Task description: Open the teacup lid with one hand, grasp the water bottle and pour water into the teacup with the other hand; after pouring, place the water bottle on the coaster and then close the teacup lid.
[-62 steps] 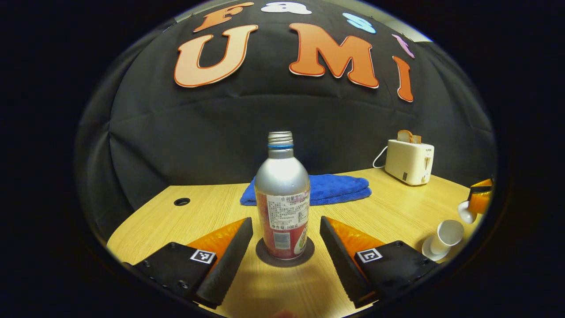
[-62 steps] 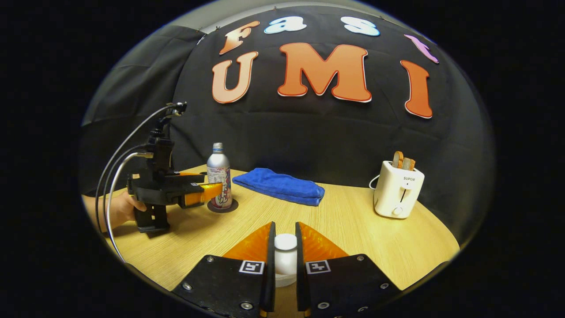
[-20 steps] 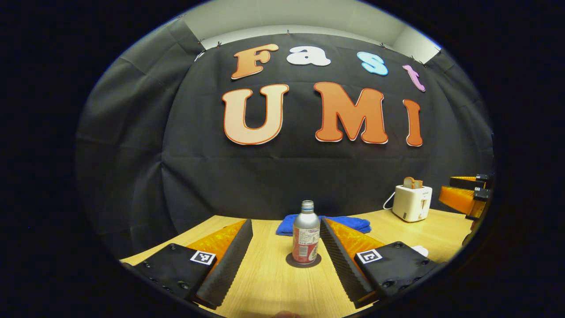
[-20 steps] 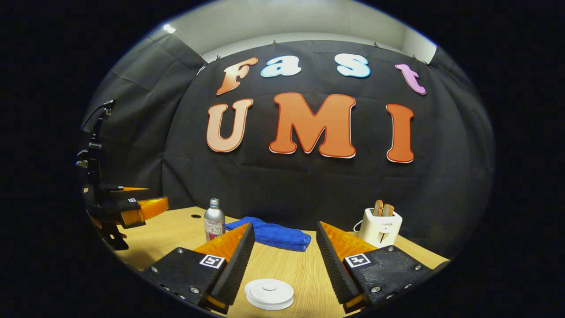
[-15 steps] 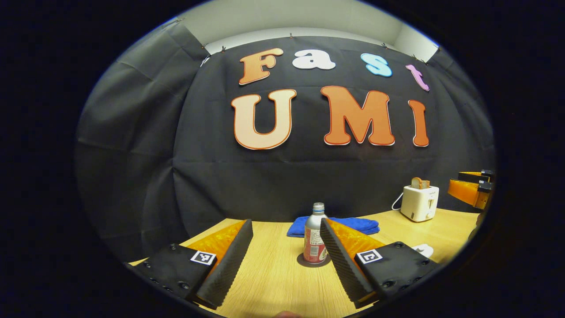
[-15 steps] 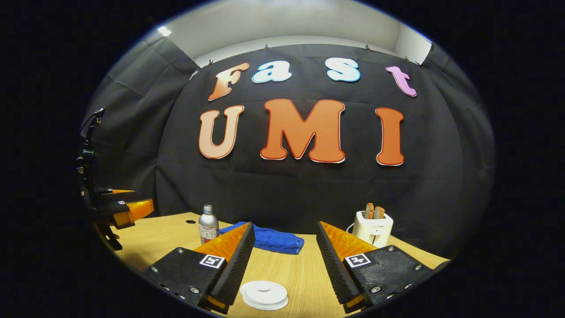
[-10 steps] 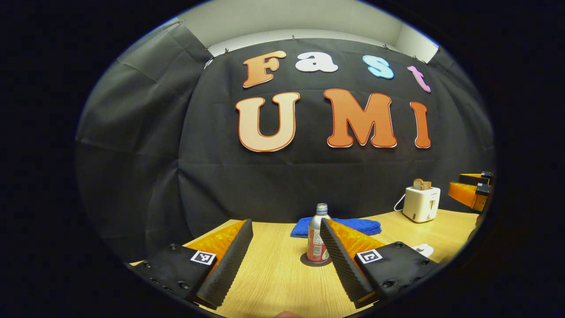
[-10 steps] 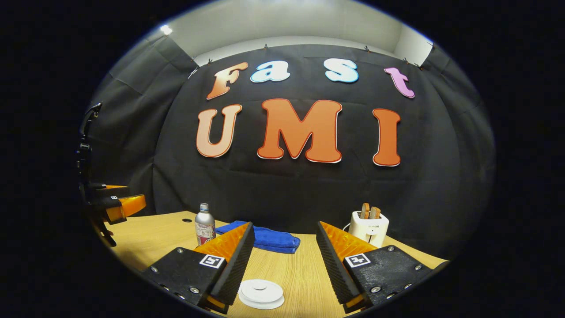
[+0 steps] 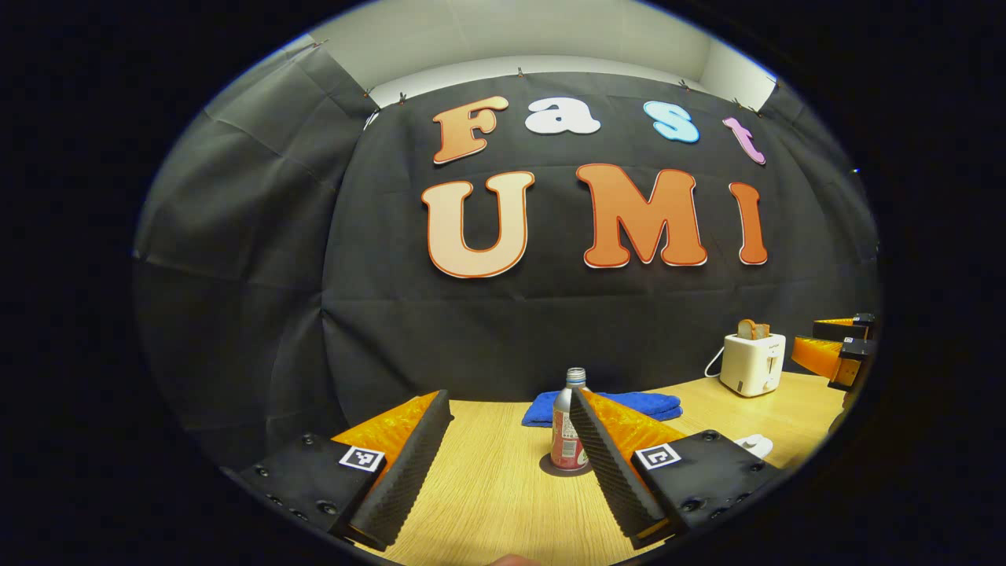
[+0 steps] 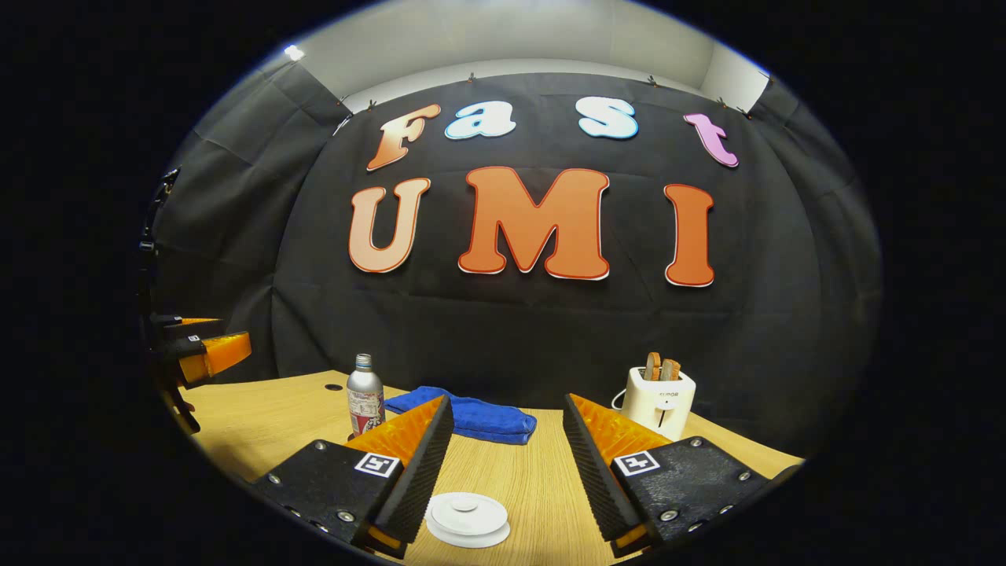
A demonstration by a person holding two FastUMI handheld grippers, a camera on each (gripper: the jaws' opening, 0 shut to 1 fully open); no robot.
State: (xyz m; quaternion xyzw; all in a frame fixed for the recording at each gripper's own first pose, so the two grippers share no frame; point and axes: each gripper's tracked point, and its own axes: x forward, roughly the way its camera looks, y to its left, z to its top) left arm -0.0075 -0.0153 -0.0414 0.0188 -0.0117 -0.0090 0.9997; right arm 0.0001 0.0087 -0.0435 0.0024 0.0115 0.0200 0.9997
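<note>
A silver water bottle (image 9: 564,428) with a red label stands uncapped on a dark round coaster (image 9: 552,467) in the left gripper view. My left gripper (image 9: 509,395) is open, well back from it; one finger overlaps the bottle's right side. The right gripper view has the white teacup (image 10: 468,519) with its lid on, low between the fingers of my open right gripper (image 10: 507,401), which is raised above and behind it. The same bottle (image 10: 364,405) stands left of it. The other gripper (image 10: 200,354) hovers at the far left edge.
A folded blue towel (image 10: 471,417) lies at the back of the wooden table (image 10: 542,479). A white toaster (image 10: 660,401) holding bread stands at the back right. A small round hole (image 10: 334,387) is in the tabletop behind the bottle.
The right gripper, earlier shut on the lid's knob, has opened and pulled back; the lid rests on the cup. The left gripper has drawn away from the bottle, which stays on the coaster.
</note>
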